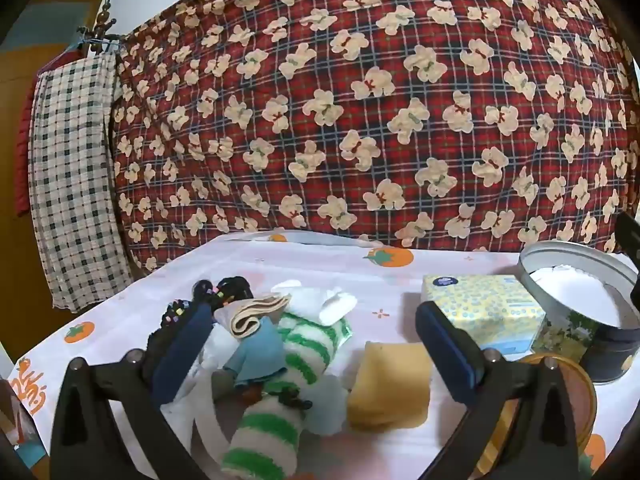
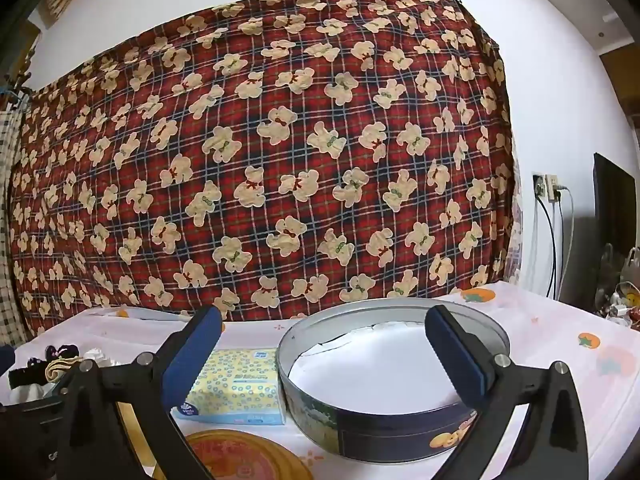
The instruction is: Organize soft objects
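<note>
Striped sock (image 1: pixel 280 368) between open left tongs (image 1: pixel 316 344)

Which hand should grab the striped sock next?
Left. The left gripper is open with the striped sock between its fingers. The right gripper faces the round tin instead, likely farther away.

the left gripper (image 1: pixel 312 344) has black angular arms with silver screws. both it and the right gripper (image 2: pixel 324 350) carry dark blue finger pads (image 2: pixel 456 350).
</note>
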{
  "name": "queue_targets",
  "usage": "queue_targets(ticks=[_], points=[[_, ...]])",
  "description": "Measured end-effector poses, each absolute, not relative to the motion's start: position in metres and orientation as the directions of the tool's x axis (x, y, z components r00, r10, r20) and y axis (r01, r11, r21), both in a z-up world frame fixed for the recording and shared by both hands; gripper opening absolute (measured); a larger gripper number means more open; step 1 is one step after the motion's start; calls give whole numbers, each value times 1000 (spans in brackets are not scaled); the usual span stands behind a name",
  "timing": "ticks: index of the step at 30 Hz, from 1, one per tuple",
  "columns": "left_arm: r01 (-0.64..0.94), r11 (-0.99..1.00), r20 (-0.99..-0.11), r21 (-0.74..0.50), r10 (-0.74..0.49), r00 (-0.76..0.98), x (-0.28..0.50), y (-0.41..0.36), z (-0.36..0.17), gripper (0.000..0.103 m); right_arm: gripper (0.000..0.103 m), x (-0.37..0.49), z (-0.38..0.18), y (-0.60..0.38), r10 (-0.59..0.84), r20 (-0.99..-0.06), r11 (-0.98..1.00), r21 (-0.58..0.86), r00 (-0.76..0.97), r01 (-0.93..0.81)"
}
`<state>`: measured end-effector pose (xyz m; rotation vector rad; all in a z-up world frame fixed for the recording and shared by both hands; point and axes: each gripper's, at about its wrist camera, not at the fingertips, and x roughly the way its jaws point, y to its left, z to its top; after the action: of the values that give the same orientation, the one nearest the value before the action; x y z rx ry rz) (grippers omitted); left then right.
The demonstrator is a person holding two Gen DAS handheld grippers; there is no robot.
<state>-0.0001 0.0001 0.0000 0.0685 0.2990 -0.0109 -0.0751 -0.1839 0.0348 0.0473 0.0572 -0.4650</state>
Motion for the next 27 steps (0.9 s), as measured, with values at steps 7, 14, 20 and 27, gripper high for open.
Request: queue_targets(ticks=[7, 14, 20, 27], points=[[27, 997, -290, 70, -5, 957, -3, -12, 0, 103, 103, -75, 35, -185, -448, -86, 891, 41, 890, 452], [14, 999, -306, 33, -3, 952, 1, -7, -2, 103, 103, -74, 35, -186, -447, -89, 891, 46, 890, 452], [24, 1000, -311, 20, -17, 950, 1, 4, -2, 103, 103, -74, 34, -186, -446, -92, 891, 47, 890, 451], [27, 999, -313, 21, -19, 950, 0, 4, -2, 103, 103, -73, 34, -187, -446, -90, 891, 49, 891, 451]])
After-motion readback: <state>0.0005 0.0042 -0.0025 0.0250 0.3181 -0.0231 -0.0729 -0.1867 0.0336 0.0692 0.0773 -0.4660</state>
